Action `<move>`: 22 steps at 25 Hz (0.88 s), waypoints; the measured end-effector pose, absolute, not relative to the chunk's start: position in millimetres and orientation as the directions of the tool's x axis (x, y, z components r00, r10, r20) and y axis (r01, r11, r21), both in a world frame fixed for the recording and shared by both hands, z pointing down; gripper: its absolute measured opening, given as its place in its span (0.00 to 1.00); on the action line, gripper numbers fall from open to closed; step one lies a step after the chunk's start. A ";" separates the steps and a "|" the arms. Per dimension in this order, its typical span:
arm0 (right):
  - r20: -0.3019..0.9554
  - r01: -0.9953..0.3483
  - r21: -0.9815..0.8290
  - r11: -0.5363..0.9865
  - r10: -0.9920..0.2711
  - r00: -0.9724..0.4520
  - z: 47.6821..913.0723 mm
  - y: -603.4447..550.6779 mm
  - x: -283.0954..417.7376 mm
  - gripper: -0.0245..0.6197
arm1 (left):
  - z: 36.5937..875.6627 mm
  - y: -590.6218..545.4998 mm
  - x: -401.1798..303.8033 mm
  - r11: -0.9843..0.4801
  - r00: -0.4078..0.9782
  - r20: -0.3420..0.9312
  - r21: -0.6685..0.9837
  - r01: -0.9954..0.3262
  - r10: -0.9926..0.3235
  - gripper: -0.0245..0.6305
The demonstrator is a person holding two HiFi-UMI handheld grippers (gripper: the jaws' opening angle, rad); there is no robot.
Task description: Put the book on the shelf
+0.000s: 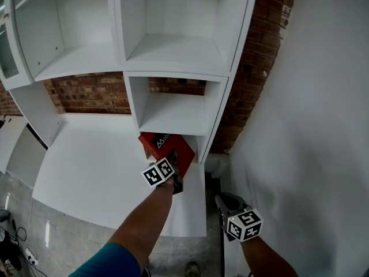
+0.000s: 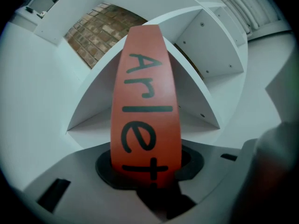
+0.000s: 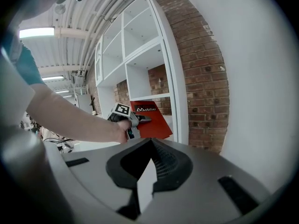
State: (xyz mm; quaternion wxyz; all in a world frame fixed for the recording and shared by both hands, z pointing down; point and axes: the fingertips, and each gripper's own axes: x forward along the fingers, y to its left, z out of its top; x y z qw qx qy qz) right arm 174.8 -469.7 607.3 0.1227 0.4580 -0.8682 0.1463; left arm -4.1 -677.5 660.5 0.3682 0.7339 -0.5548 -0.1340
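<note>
Standing between the jaws of the left gripper (image 1: 172, 158), the red book (image 1: 166, 146) is clamped by its near end, and the jaws are kept about half apart by its thickness. Its spine, lettered in dark print, is turned toward that gripper's camera. The book is held tilted at the mouth of the lower right compartment (image 1: 173, 117) of the white shelf unit (image 1: 176, 68), above the white desk top (image 1: 92, 166); whether it touches the compartment's floor cannot be told. Brick wall (image 1: 92, 91) is seen behind the unit and beside its right edge. The right gripper (image 1: 226, 201) is held well back from the shelf, low and to the right, near the white side wall (image 1: 311, 126). Its jaws are brought together and nothing is held between them.
</note>
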 end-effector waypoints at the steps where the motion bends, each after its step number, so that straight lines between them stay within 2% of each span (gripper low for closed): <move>1: 0.348 -0.832 -0.141 0.537 -0.759 -0.550 608.0 -470.5 175.8 0.07 | 661.3 -679.5 -2.9 -0.117 0.352 0.212 0.687 -0.717 -0.912 0.30; 22: 0.386 -0.826 -0.167 0.538 -0.735 -0.557 638.4 -495.6 177.4 0.07 | 672.0 -725.4 10.4 -0.177 0.399 0.189 0.674 -0.717 -0.897 0.30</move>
